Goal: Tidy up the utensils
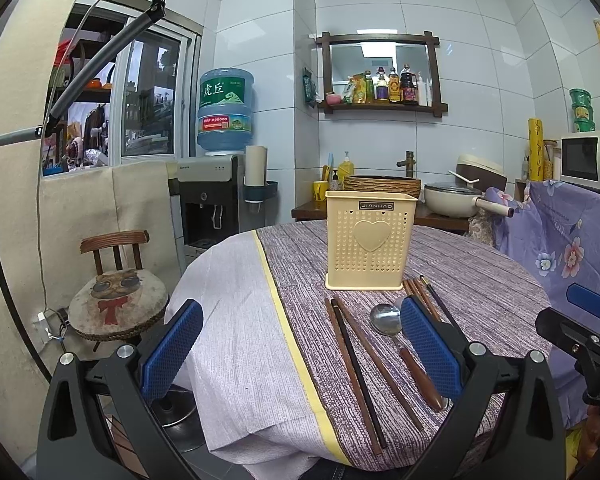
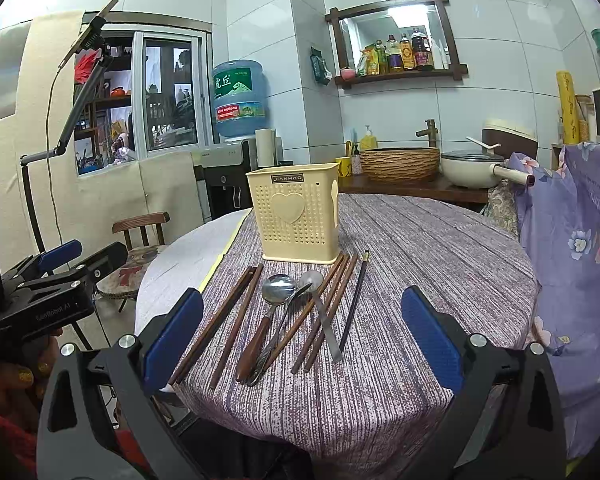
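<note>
A cream perforated utensil holder (image 1: 370, 240) (image 2: 298, 216) stands upright on the round table. In front of it lie several brown chopsticks (image 2: 236, 320) (image 1: 356, 372), a black chopstick (image 2: 354, 304), a wooden-handled spoon (image 2: 268, 316) (image 1: 400, 344) and two metal spoons (image 2: 320, 308). My left gripper (image 1: 300, 356) is open and empty above the table's near edge. My right gripper (image 2: 302, 340) is open and empty, with the utensils lying beyond and between its fingers. Each gripper shows at the edge of the other's view.
The round table (image 2: 440, 264) has a purple striped cloth with a white part on the left (image 1: 228, 300). A wooden chair (image 1: 118, 300) stands to the left. A floral covered chair (image 2: 572, 248) is at the right. A counter with basket and pot (image 2: 472, 168) lies behind.
</note>
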